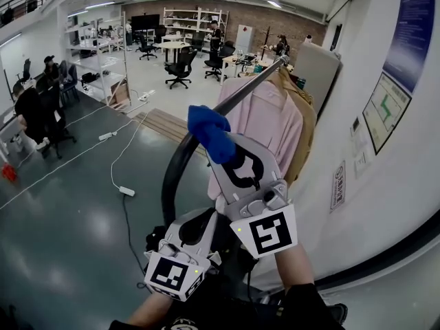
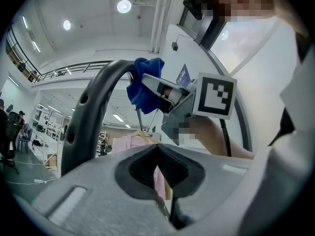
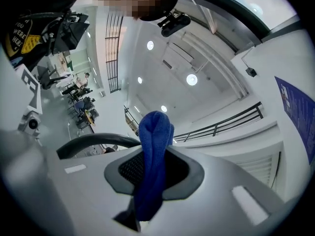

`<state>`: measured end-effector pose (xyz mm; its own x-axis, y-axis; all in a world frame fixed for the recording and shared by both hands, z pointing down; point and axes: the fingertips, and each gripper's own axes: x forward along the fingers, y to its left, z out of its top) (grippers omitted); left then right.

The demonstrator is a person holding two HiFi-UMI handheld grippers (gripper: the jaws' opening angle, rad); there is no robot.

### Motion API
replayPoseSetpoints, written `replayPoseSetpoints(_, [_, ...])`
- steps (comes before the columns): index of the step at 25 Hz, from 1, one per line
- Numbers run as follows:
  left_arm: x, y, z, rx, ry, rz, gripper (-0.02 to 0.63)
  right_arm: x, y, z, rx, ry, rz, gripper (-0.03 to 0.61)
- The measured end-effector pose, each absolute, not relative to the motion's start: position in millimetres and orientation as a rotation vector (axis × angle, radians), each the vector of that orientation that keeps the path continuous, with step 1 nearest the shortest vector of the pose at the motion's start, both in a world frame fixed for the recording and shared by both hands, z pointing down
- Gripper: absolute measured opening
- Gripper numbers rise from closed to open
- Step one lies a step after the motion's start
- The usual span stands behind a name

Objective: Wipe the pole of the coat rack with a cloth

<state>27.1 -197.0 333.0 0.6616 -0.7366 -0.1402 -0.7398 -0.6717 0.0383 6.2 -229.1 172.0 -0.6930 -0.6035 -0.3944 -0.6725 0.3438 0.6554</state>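
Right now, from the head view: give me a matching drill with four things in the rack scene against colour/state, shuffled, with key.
Things:
1. cloth
2. pole
3. shirt
4. coat

States:
A. tan, hanging on the wall side of the shirt
B. blue, held in the right gripper
C. dark, curved, rising beside the grippers
D. pink, hanging in front of the coat

Pairs: 1-B, 2-C, 3-D, 4-A

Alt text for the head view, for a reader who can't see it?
The right claw holds a blue cloth on the coat rack's dark curved pole, and the left claw sits lower beside that pole. A pink shirt hangs from the rack, with an open office behind.
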Motion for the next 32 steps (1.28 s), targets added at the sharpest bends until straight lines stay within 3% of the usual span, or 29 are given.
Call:
replayPoseSetpoints(15, [23, -192, 331, -2.861, 1.247, 0.249, 0.003, 120, -398, 173, -1.644, 2.479, 0.7, 0.071])
replayPoseSetpoints(21, [23, -194, 331, -2.84, 1.234, 0.25, 0.005, 151, -449, 176, -1.828, 2.447, 0.642, 0.071])
replayPoseSetpoints(32, [25, -194, 331, -2.833, 1.209, 0.227, 0.005, 74, -339, 167, -1.511, 2.545, 0.927, 0.071])
